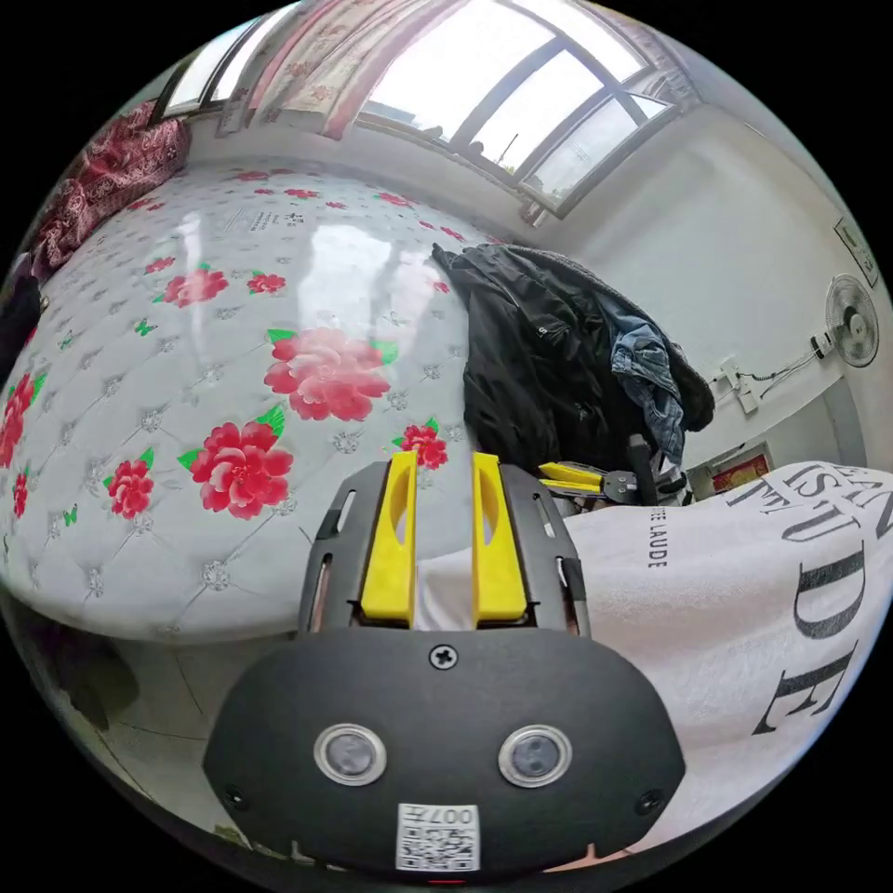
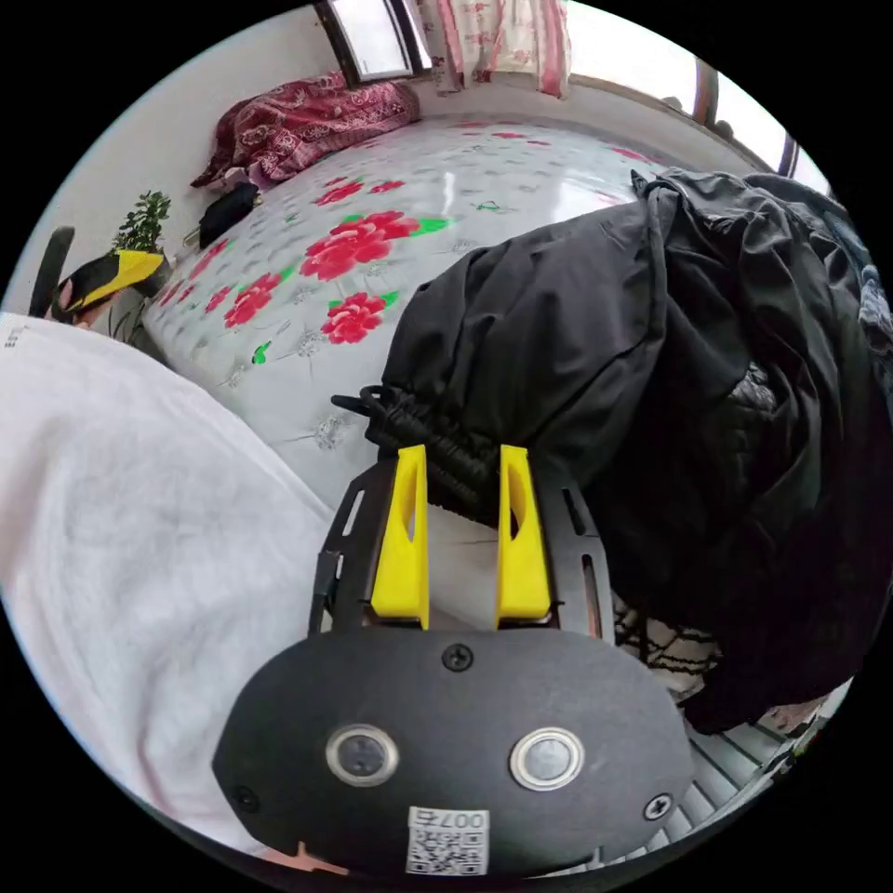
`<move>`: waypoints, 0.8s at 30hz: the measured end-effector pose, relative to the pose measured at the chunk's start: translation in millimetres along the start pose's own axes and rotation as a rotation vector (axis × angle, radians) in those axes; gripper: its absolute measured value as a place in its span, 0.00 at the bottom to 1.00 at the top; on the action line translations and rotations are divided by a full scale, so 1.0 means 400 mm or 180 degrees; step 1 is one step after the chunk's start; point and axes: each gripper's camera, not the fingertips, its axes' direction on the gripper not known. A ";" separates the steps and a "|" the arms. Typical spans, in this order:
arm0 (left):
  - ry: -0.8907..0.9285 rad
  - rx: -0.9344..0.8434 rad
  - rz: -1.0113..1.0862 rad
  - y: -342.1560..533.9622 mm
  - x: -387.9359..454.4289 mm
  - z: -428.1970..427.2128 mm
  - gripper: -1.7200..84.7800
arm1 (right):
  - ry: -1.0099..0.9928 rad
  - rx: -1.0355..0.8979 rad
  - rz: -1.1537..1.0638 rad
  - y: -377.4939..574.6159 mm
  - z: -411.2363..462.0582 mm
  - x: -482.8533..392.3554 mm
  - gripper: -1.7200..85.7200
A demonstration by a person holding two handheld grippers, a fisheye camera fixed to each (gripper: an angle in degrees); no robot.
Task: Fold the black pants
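My right hand-held gripper (image 2: 462,458) straddled the black pants' (image 2: 558,344) drawstring waistband at the bed (image 2: 279,391) edge, jaws parted. Left hand-held gripper (image 1: 444,462) hung released; open mattress toward ten o'clock.

Bed (image 1: 214,372): we note a glossy white quilted cover printed with red flowers and green leaves. On it we list a heap of dark clothing (image 1: 549,363) at one side, holding the black pants (image 2: 558,344) with a gathered drawstring waistband, a blue denim piece (image 1: 651,381) on top; a crumpled red patterned blanket (image 2: 298,126) at the far end; a small black item (image 2: 228,212) near that blanket.
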 end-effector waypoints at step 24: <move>0.0272 0.0818 0.0825 0.050 -0.218 -0.259 0.23 | -0.2745 0.0932 -0.1612 -0.609 -0.178 -0.828 0.04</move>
